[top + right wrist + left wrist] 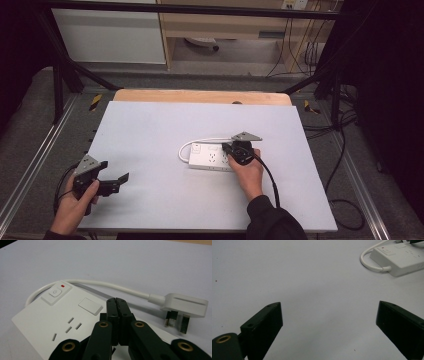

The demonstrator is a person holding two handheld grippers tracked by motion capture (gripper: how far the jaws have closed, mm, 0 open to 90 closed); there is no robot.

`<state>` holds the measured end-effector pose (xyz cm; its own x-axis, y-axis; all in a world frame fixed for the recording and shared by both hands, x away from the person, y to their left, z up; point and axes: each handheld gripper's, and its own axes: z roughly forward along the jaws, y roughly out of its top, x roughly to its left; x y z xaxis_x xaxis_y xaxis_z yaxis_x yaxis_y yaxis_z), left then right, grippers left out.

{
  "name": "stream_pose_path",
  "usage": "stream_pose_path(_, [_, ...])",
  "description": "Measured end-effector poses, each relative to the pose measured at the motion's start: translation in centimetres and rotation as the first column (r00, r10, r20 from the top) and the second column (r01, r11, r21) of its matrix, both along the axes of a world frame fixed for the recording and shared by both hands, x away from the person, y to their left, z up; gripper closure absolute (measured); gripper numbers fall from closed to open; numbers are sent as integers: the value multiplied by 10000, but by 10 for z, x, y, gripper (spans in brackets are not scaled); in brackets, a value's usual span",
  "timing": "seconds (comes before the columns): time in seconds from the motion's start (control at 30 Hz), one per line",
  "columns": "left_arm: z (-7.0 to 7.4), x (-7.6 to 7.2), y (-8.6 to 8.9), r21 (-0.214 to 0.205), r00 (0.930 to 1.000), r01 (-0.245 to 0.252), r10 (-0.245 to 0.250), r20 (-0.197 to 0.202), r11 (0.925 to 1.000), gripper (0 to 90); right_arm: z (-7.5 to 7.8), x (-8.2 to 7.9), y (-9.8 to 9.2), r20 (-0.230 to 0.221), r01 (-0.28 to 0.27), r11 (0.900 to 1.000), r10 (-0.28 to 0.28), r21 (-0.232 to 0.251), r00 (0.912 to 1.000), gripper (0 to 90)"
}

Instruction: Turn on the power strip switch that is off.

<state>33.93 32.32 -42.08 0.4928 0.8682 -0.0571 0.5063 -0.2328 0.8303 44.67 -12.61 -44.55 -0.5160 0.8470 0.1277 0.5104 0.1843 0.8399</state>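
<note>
right hand-held gripper [117,302] clenched empty over power strip [50,322]; left hand-held gripper [329,325] released; no readable writing

White-topped table [150,130] on wooden board; black metal frame [65,75]; grey carpet floor [30,125]; light wood shelving [220,25]; white cabinet [110,35]; trailing cables [345,165]

The power strip [210,156] is lying mid-counter [150,125]; its plug [185,306] is sitting at its three o'clock.
</note>
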Motion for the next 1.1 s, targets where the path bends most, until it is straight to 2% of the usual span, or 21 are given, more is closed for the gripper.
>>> stream_pose_path(1.1, [0, 0, -1, -14, 10000, -7, 7, 7, 10000, 70, -2, 0, 3, 69, -3, 10000, 3, 91, 10000, 900])
